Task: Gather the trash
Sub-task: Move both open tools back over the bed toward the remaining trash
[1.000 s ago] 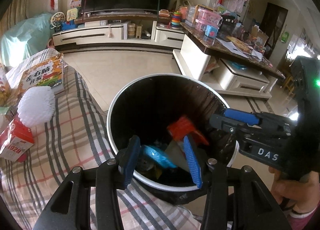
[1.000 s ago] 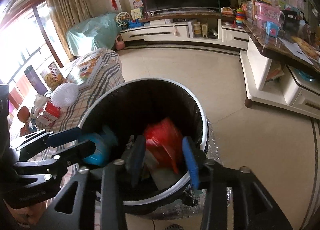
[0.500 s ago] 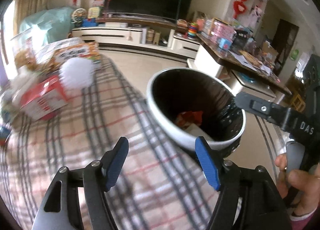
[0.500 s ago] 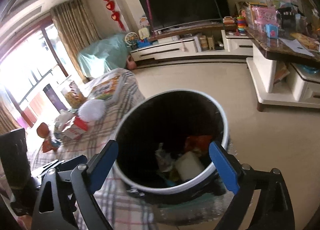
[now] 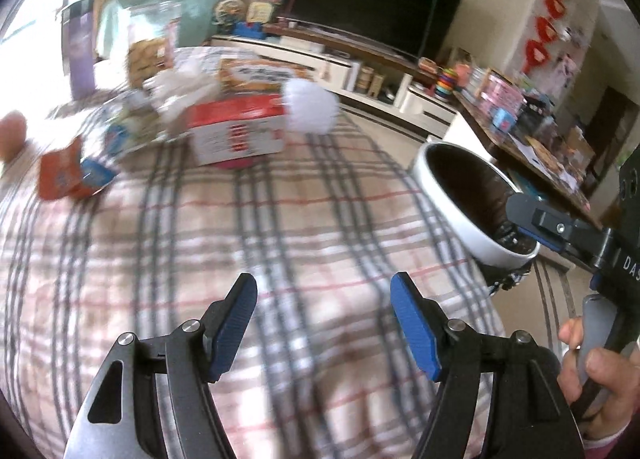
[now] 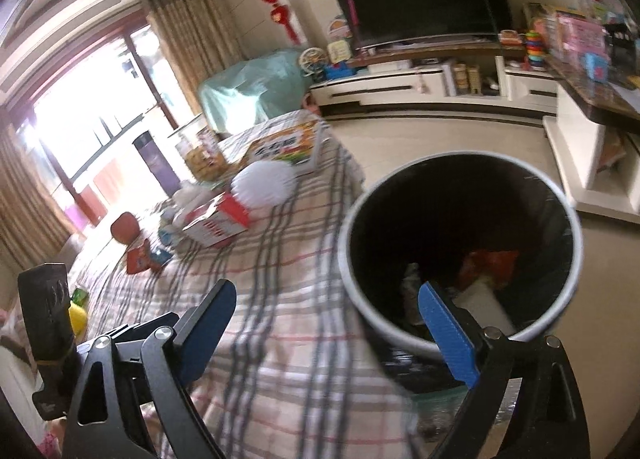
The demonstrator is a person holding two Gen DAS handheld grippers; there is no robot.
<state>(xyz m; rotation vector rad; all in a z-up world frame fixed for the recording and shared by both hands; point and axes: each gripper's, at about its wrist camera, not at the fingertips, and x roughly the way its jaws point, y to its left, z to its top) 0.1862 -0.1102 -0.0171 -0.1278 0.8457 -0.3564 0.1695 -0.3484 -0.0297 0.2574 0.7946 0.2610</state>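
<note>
Having dropped their loads into the bin (image 6: pixel 460 243), both grippers, left (image 5: pixel 324 323) and right (image 6: pixel 332 331), now gape empty over the plaid-covered table (image 5: pixel 280 219), facing remaining litter at its far edge.

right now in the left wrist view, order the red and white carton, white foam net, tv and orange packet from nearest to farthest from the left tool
1. orange packet, far left on the plaid cloth
2. red and white carton, centre-left on the cloth
3. white foam net, just behind the carton's right end
4. tv, on the far wall

The left tool is open and empty.
</note>
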